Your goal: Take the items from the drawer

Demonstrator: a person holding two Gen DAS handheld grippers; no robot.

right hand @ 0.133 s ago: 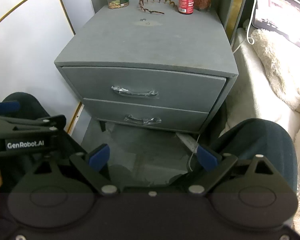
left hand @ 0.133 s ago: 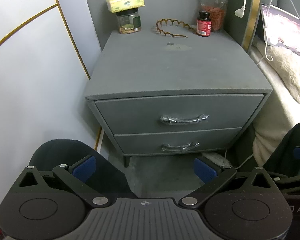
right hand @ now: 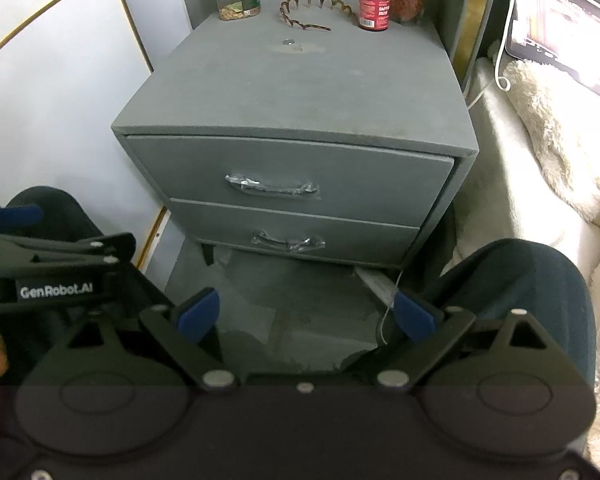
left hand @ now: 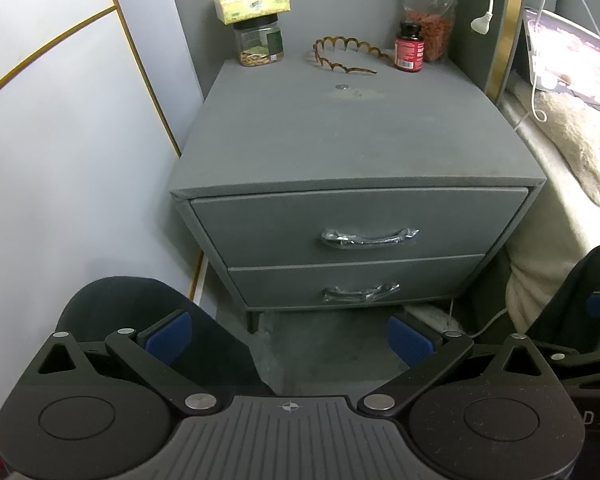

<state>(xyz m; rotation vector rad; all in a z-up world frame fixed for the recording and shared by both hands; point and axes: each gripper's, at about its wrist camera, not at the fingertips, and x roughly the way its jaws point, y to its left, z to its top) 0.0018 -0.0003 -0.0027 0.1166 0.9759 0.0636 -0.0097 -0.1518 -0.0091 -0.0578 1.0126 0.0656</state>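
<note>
A grey nightstand (left hand: 340,144) stands ahead with two closed drawers. The top drawer (left hand: 360,224) has a plastic-wrapped handle (left hand: 370,237); the bottom drawer (left hand: 352,284) has one too (left hand: 362,293). In the right wrist view the top drawer (right hand: 288,176) and its handle (right hand: 272,187) sit above the bottom drawer's handle (right hand: 288,242). My left gripper (left hand: 290,336) is open and empty, low in front of the nightstand. My right gripper (right hand: 306,314) is open and empty, also low and short of the drawers. The drawers' contents are hidden.
On the nightstand top stand a jar (left hand: 260,42) with a tissue box (left hand: 252,4) on it, a brown hairband (left hand: 346,54), a red bottle (left hand: 409,47) and a bag (left hand: 428,16). A bed with a fluffy blanket (left hand: 580,148) is right. A wall (left hand: 60,140) is left. Knees flank the grippers.
</note>
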